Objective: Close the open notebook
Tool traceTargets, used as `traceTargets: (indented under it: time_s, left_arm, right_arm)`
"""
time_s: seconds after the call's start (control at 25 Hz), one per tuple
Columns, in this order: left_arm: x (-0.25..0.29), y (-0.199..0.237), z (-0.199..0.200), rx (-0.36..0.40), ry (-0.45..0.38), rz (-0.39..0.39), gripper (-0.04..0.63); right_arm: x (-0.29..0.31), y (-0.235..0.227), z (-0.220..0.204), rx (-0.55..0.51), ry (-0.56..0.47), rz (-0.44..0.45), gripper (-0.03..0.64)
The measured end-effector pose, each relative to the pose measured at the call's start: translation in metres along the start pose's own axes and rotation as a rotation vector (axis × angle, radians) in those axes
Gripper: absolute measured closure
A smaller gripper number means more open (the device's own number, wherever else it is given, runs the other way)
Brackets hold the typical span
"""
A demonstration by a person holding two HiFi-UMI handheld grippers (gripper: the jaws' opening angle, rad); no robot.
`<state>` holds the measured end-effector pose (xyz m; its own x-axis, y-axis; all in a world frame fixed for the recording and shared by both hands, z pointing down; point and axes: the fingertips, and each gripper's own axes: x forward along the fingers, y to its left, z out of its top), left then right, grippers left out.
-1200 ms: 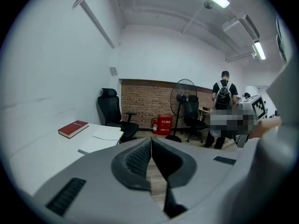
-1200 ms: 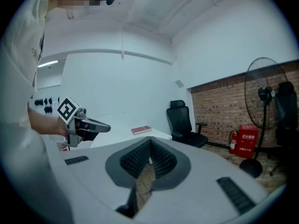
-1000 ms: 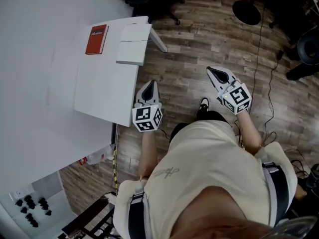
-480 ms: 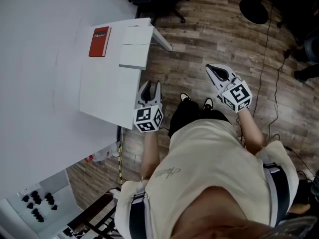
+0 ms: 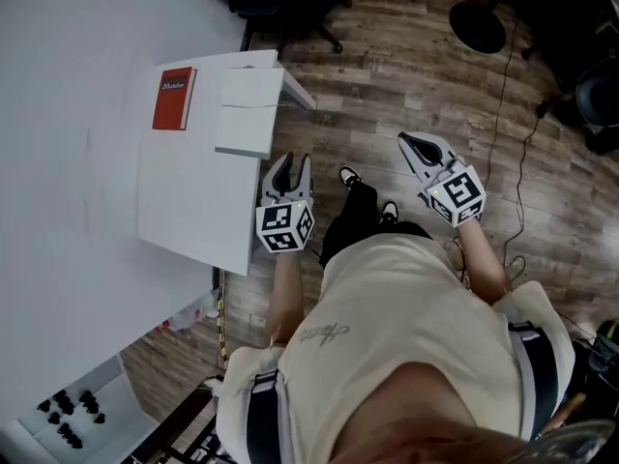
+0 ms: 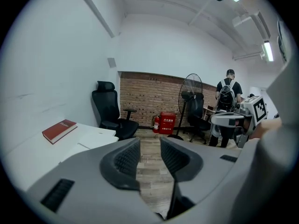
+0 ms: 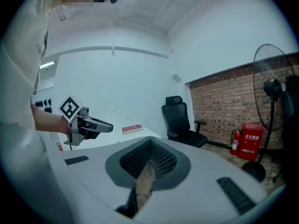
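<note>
The left gripper [image 5: 290, 166], its jaws just opening wide on nothing (the right gripper [image 5: 410, 143] is pinching shut), is nearing the open notebook [image 5: 250, 112] at upper left to close it.

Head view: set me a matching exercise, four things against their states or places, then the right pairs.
1. red book
2. notebook
3. left gripper
4. right gripper

A. jaws together, out over the floor
B. lying open, white pages up
C. jaws apart, close beside the table edge
D. closed, cover up, on the table

Pairs: 1-D, 2-B, 3-C, 4-A
</note>
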<state>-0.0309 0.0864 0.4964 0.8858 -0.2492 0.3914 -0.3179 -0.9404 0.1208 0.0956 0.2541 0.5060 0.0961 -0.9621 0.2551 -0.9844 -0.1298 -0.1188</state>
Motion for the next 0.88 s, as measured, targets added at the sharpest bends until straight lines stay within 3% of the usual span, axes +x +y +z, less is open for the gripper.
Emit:
traceTargets:
  time_s: [0.24,0.48,0.88]
  left_arm:
    - [0.042,0.037,0.024,-0.022,-0.037,0.016,0.456]
    - [0.078,0.104,0.049,-0.040,-0.044,0.031,0.456]
    - [0.110,0.167,0.072,-0.051,-0.087,0.078,0.456]
  right_arm:
    - [0.055,-0.033,0.027,-0.045,-0.001,0.020,0.609]
    - [0.130,-0.051,0.069,-0.094,-0.011,0.031,0.609]
    - [0.216,-0.059,0.079,-0.092,-0.004,0.087,0.609]
